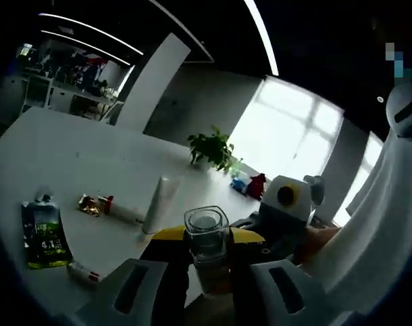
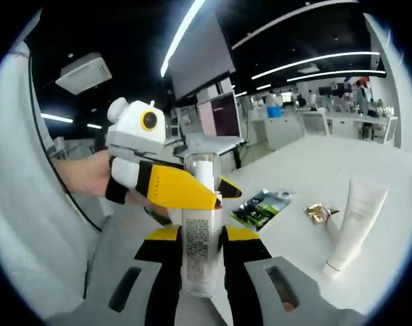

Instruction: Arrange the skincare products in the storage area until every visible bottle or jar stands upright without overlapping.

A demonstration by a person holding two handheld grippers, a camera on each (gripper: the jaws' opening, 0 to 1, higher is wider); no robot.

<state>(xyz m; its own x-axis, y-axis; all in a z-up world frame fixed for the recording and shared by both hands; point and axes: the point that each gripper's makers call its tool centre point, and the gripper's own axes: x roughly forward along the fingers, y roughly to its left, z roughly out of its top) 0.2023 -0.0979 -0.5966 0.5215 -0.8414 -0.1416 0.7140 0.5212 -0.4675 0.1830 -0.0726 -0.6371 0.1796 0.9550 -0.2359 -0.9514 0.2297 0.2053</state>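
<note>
A clear bottle with a clear square cap (image 1: 206, 234) (image 2: 201, 244) is held up above the white table (image 1: 70, 156) between both grippers. My left gripper (image 1: 207, 239) is shut on its upper part just below the cap; in the right gripper view its yellow fingertip (image 2: 175, 187) crosses the bottle's neck from the left. My right gripper (image 2: 203, 238) is shut on the printed body of the same bottle. A white tube (image 1: 158, 204) (image 2: 355, 217) stands on its cap on the table. Two small white tubes with red caps (image 1: 121, 211) (image 1: 83, 272) lie flat.
A green pouch (image 1: 46, 236) (image 2: 260, 207) and a gold wrapper (image 1: 89, 204) (image 2: 319, 212) lie on the table. A potted plant (image 1: 212, 149) stands far back. The person's white sleeve (image 1: 379, 217) (image 2: 15, 204) rises close beside the grippers.
</note>
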